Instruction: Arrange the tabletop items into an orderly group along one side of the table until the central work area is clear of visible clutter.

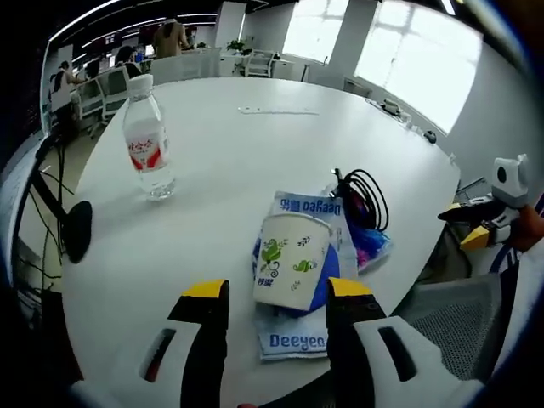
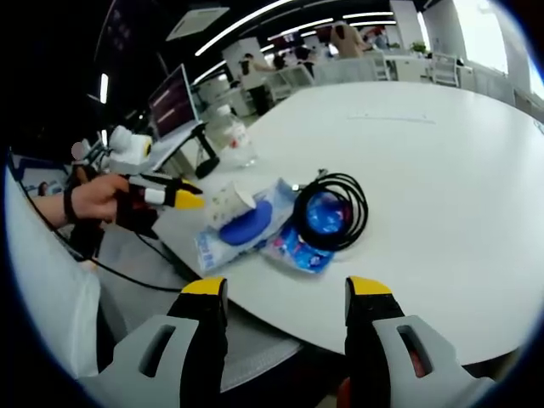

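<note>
A white paper cup (image 1: 291,259) with green leaf print sits on a blue and white tissue pack (image 1: 293,340) at the near edge of the round white table (image 1: 255,144). My left gripper (image 1: 276,289) is open, its yellow-tipped jaws on either side of the cup's lower part, with a gap on the left. Beside the pack lie a coiled black cable (image 1: 367,197) and a colourful packet (image 1: 372,245). A water bottle (image 1: 146,140) stands farther back on the left. My right gripper (image 2: 286,287) hangs open over the table edge, short of the cable (image 2: 333,206), with nothing between its jaws.
A hand holds the left gripper (image 2: 181,197) by the cup (image 2: 231,202). A black microphone-like object (image 1: 76,229) sits off the table's left edge. A grey mesh chair (image 1: 450,314) stands close to the near edge. Desks, chairs and people fill the far room.
</note>
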Tool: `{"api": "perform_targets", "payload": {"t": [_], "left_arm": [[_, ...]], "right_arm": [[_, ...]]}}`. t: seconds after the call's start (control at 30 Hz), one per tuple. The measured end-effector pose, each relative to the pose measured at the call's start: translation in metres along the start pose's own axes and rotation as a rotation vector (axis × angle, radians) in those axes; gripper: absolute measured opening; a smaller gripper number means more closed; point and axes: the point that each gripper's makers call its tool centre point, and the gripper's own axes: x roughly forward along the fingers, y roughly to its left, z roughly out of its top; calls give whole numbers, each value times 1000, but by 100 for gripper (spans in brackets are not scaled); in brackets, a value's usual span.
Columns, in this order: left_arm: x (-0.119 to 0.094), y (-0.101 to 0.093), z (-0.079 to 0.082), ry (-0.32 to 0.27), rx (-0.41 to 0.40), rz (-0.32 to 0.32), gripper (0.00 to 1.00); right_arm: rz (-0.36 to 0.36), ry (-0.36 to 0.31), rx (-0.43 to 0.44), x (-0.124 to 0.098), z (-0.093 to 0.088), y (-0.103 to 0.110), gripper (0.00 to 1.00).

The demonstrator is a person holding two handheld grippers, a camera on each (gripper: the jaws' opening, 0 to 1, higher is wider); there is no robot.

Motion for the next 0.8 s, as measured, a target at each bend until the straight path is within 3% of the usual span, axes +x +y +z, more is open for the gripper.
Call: {"api": "perform_targets", "payload": {"t": [0.8], "left_arm": [[31, -9, -7, 102, 9, -74, 47]], "right_arm": [[-3, 10, 13, -4, -7, -1, 54]]}}
